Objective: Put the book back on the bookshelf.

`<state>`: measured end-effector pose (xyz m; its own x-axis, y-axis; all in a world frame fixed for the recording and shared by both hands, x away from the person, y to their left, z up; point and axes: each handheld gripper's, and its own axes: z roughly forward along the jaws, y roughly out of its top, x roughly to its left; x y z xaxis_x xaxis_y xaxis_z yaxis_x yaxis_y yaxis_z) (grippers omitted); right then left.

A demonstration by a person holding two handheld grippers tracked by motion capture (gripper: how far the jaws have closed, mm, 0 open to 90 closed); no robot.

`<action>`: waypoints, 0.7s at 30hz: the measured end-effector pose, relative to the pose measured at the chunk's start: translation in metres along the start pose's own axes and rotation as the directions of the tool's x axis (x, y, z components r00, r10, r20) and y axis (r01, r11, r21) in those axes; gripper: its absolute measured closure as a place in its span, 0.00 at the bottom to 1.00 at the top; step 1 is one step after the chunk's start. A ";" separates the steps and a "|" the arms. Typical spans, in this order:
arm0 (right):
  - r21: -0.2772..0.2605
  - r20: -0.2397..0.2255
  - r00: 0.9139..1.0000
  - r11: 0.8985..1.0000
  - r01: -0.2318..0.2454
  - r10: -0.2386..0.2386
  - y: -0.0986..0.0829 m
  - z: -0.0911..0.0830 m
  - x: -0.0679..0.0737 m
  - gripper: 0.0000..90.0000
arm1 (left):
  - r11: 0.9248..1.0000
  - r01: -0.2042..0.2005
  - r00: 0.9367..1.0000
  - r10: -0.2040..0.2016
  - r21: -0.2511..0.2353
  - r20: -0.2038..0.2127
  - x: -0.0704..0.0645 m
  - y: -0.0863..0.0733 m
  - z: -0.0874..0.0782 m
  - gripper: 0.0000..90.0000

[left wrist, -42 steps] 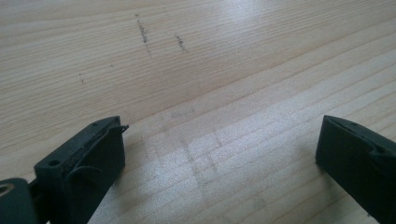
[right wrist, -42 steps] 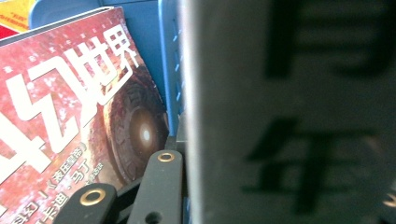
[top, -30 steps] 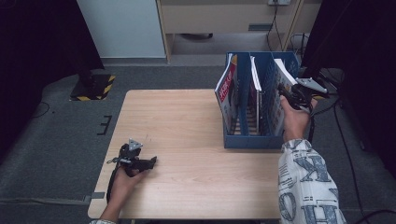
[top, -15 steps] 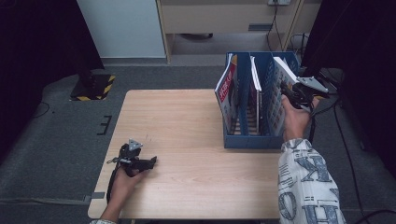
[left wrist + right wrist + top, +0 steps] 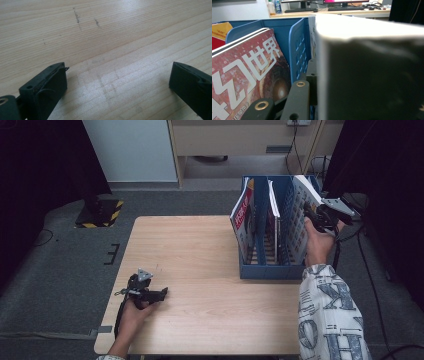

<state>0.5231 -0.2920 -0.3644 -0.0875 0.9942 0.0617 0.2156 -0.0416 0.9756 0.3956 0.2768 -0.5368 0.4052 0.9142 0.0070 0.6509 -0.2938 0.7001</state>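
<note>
A blue file rack [image 5: 270,270] stands at the table's right side, with three slots. My right gripper [image 5: 320,215] is at its right slot, shut on the top edge of a white-covered magazine [image 5: 300,202] that leans in that slot. In the right gripper view the magazine's pale edge [image 5: 367,70] sits tight against one black finger [image 5: 312,77]. A red magazine [image 5: 242,215] [image 5: 249,75] leans in the left slot, and another magazine [image 5: 272,207] stands in the middle one. My left gripper [image 5: 162,293] lies on the table near the front left, open with bare wood between its fingers [image 5: 117,85].
The wooden table [image 5: 200,250] has bare room across its middle and left. A blue perforated divider [image 5: 298,50] separates the slots. Grey floor surrounds the table, with a cabinet [image 5: 130,150] behind and a yellow-black striped block [image 5: 102,212] at the far left.
My right gripper has shifted very slightly with the magazine at the right slot. The left gripper has stayed still on the table.
</note>
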 end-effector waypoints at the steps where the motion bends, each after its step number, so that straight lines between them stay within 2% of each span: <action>1: -0.001 0.000 1.000 1.000 0.001 -0.001 0.000 0.001 0.000 0.82 | 1.000 0.000 1.000 0.000 0.000 0.000 0.000 0.000 0.000 0.01; 21: 0.006 -0.007 1.000 1.000 0.006 -0.006 -0.016 0.006 0.000 0.81 | 1.000 0.005 1.000 -0.005 -0.001 -0.004 0.000 0.001 0.001 0.01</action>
<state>0.5255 -0.2906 -0.3811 -0.0952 0.9938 0.0575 0.2206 -0.0353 0.9747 0.3963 0.2763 -0.5369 0.3992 0.9168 0.0067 0.6524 -0.2892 0.7005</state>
